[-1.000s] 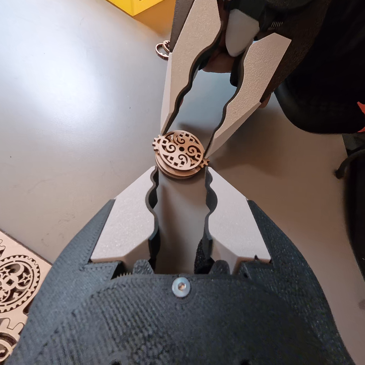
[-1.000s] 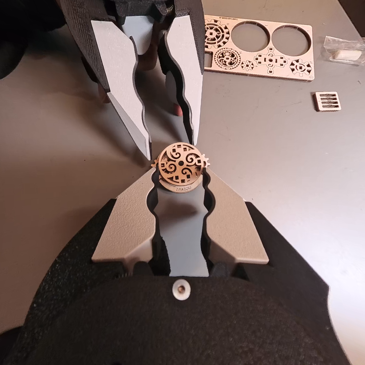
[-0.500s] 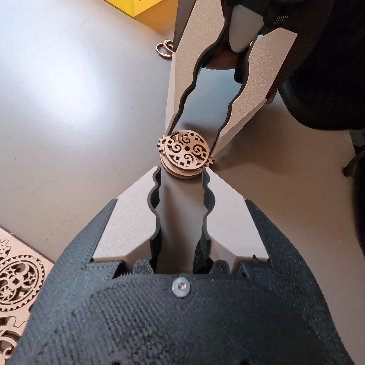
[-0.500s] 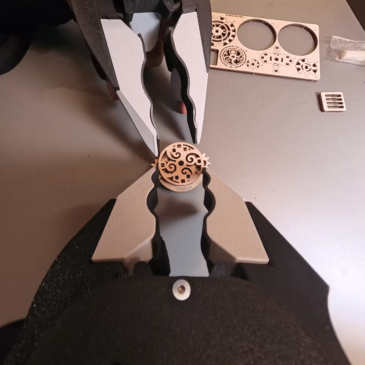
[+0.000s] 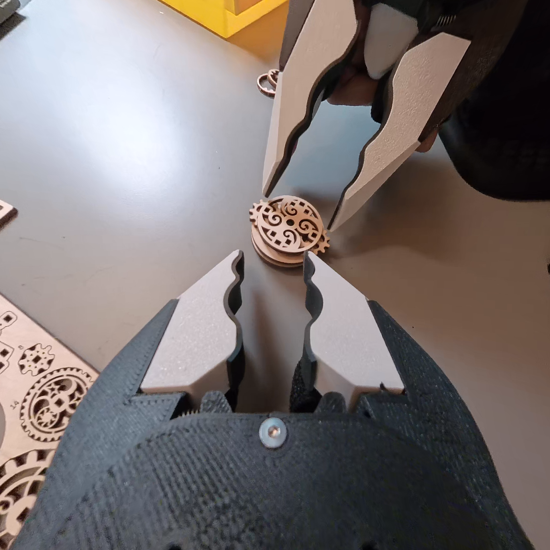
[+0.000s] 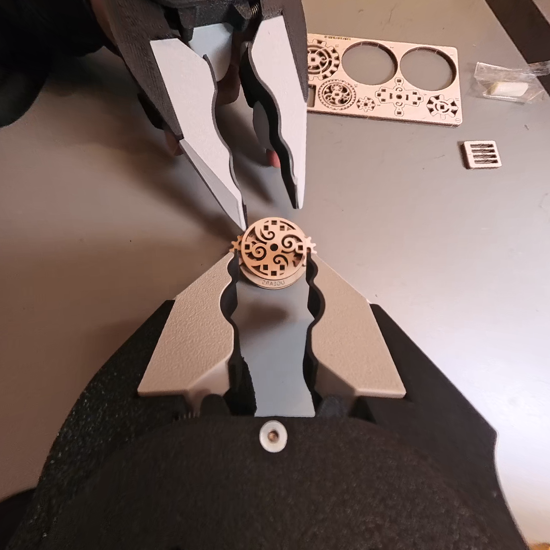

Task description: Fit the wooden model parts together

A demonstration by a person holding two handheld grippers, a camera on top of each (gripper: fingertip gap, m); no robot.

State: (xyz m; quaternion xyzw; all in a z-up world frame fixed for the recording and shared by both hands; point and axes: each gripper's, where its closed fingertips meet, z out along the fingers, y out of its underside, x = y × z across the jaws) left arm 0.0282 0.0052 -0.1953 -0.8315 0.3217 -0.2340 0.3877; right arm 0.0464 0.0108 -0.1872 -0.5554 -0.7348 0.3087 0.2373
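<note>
The right gripper (image 6: 272,259) has its tips closed on the sides of the wooden stack (image 6: 273,253), a fretwork disc over gears and a base disc on the table (image 5: 119,148). The stack's underside and the exact contact are hidden. The left gripper (image 5: 272,257) stands part-open just near of the stack, one tip hiding its edge. A parts sheet (image 6: 387,83) lies far right, partly hidden.

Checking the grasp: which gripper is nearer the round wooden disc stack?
Right. The right gripper has its fingertips on either side of the disc stack; the left gripper sits just beyond it, fingertips apart.
</note>
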